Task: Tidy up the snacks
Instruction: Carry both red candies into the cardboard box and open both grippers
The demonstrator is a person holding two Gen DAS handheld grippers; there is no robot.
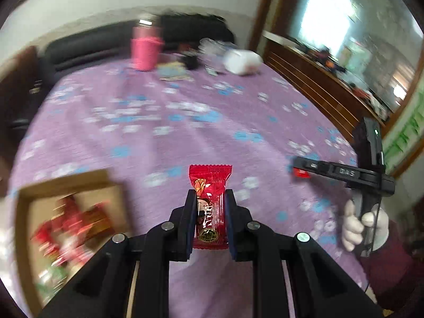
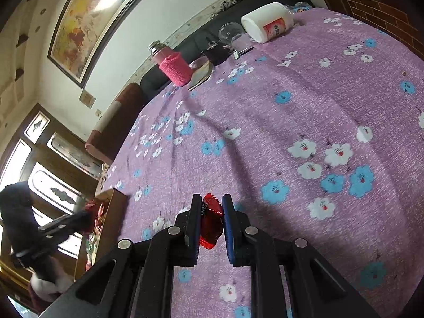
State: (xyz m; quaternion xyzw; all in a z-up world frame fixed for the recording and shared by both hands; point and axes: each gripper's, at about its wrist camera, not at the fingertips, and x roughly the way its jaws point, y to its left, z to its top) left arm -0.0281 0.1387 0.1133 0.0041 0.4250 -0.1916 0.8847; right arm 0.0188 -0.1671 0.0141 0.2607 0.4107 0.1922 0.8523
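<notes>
The box (image 1: 71, 185) and its snacks (image 1: 71, 228) are smeared by blur, cut off at the edge; far clutter (image 1: 190, 61) unreadable.

Both wrist cams angled down, close over purple tablecloth (image 1: 185, 137); share it.

You see a purple cloth (image 2: 304, 111) with blue and white flowers, a red wrapper (image 1: 210, 206) at centre, a pink bottle (image 1: 145, 50) upper left.

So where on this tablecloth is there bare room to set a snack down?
The wide middle of the purple tablecloth is bare, from the cardboard box across to the far clutter. It is crowded at the far edge: pink bottle, white jar, clear cups.
</notes>
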